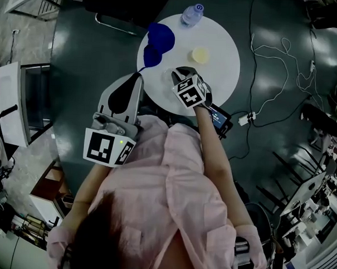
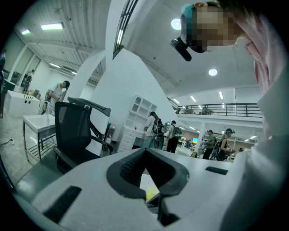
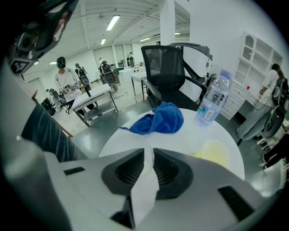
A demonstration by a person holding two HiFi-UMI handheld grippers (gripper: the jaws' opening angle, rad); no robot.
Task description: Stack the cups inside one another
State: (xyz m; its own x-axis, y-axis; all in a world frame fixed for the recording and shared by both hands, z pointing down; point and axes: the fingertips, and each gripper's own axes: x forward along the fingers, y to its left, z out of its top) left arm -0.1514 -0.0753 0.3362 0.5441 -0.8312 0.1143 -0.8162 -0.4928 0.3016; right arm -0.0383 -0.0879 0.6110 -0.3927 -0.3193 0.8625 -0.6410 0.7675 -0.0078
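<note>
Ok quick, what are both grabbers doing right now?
Left gripper: closed, holding nothing.
Right gripper: closed on the thin wall of a pale cup.

Person: loose pale pink shirt [image 1: 166, 181], pink sleeves; black camera [image 2: 182, 48] mounted on head

Left gripper [image 1: 139, 75]: pale grey moulded shell, black oval opening in body, black ribbed pads, dark rectangular slots in shell; left marker cube [image 1: 108, 147] white with black square patterns, small green light on top

Right gripper [image 1: 178, 76]: same grey shell, black ribbed pads, dark slots; right marker cube [image 1: 189, 91] white, black squares
</note>
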